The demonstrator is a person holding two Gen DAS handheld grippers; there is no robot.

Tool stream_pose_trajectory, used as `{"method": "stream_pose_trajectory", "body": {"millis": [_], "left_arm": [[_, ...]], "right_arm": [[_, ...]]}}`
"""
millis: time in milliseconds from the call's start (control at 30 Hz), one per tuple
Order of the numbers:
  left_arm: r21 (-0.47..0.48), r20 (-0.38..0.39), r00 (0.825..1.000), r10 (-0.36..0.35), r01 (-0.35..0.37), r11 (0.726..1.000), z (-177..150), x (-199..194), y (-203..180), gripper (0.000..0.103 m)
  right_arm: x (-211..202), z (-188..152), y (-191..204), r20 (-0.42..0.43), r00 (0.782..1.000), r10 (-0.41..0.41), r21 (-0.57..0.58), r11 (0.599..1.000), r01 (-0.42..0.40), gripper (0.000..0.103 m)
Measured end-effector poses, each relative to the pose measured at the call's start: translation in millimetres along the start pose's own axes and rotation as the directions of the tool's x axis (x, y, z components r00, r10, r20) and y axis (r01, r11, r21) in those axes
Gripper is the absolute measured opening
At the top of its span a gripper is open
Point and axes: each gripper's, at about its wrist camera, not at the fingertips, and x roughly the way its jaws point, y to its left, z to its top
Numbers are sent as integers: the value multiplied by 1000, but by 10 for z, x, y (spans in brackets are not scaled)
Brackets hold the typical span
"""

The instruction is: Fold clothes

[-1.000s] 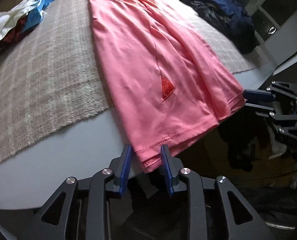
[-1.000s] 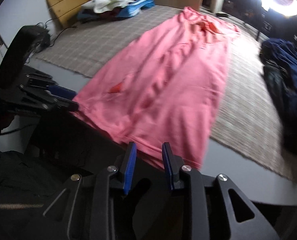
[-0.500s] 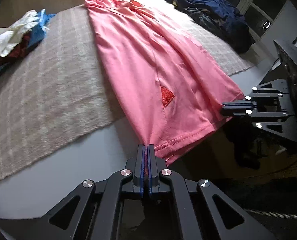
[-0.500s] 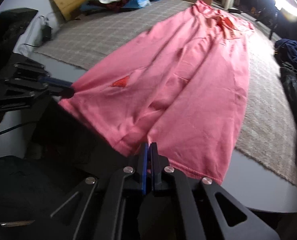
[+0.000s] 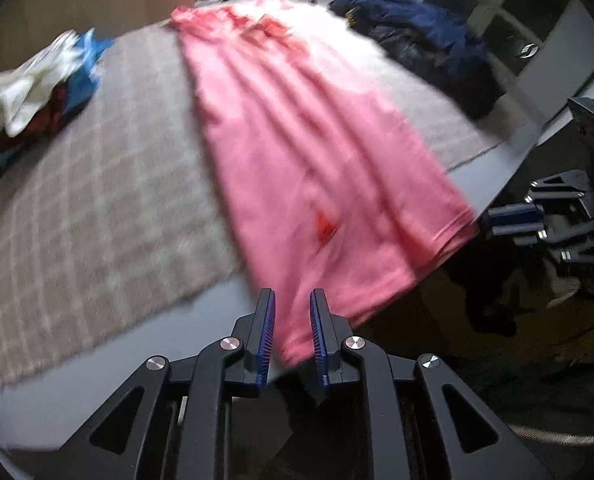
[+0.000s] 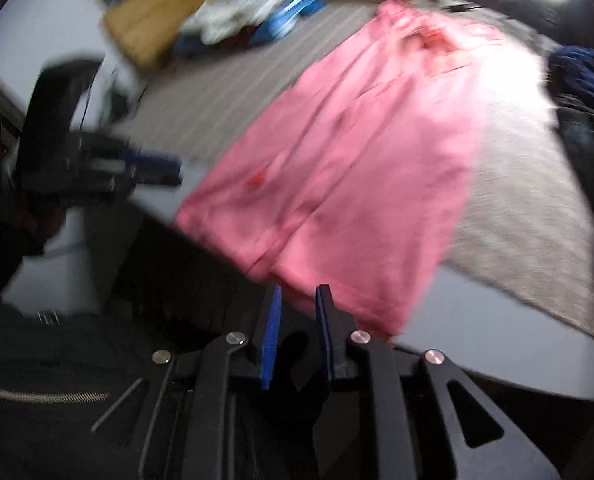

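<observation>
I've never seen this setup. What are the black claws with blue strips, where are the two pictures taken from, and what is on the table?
No robot: a person holds a two-finger tool in each hand, each with a camera looking along its fingers. One picture is from the left gripper, one from the right gripper; each also shows the other at its edge. A pink garment lies flat on a checked mat, its near hem over the table edge. Both grippers' jaws are opening, hem between them, no pads pressing. Clothes piles sit at the sides.
</observation>
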Motion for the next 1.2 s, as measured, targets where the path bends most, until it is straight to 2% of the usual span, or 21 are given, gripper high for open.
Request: {"method": "stream_pose_trajectory", "body": {"millis": [167, 267, 333, 400, 533, 667, 767, 933, 1000, 1033, 1133, 1200], "left_arm": [[45, 63, 994, -86, 83, 996, 741, 104, -145, 17], [56, 84, 993, -81, 76, 996, 1323, 309, -204, 17], [42, 89, 994, -64, 61, 997, 1671, 471, -211, 20], [12, 81, 996, -39, 38, 999, 1990, 684, -209, 18], [-89, 46, 999, -4, 8, 996, 2385, 1149, -225, 19], [-145, 23, 999, 42, -38, 989, 2555, 1488, -205, 20], [-190, 1, 999, 55, -54, 980, 2648, 1672, -128, 20], [-198, -14, 997, 79, -80, 977, 2762, 1757, -94, 19], [-192, 23, 997, 78, -73, 979, 2845, 1595, -71, 20], [-191, 53, 995, 80, -69, 979, 2902, 1485, -46, 23], [-166, 123, 982, 140, -119, 979, 3235, 1279, 155, 44], [-151, 135, 970, 201, -180, 972, 3496, 1324, 340, 46]], "right_arm": [[-625, 415, -450, 148, 985, -91, 62, 995, 83, 18], [-908, 846, -799, 213, 968, -132, 52, 991, 123, 18], [-945, 1150, -1104, 222, 964, -149, 60, 988, 139, 18], [-804, 1511, -1426, 213, 967, -138, 78, 989, 124, 18], [19, 2023, -1925, 120, 992, -41, 121, 992, 27, 18], [649, 2253, -2157, 57, 997, 43, 133, 990, -51, 20], [1007, 2375, -2304, 31, 992, 123, 168, 978, -127, 24], [1201, 2526, -2411, 24, 981, 191, 184, 964, -193, 30], [1156, 2604, -2441, 33, 980, 195, 162, 967, -198, 30], [1124, 2646, -2457, 41, 980, 197, 150, 968, -201, 30], [1116, 2819, -2565, 66, 986, 155, 148, 975, -164, 33], [1172, 2941, -2659, 71, 991, 117, 158, 979, -127, 33]]}}
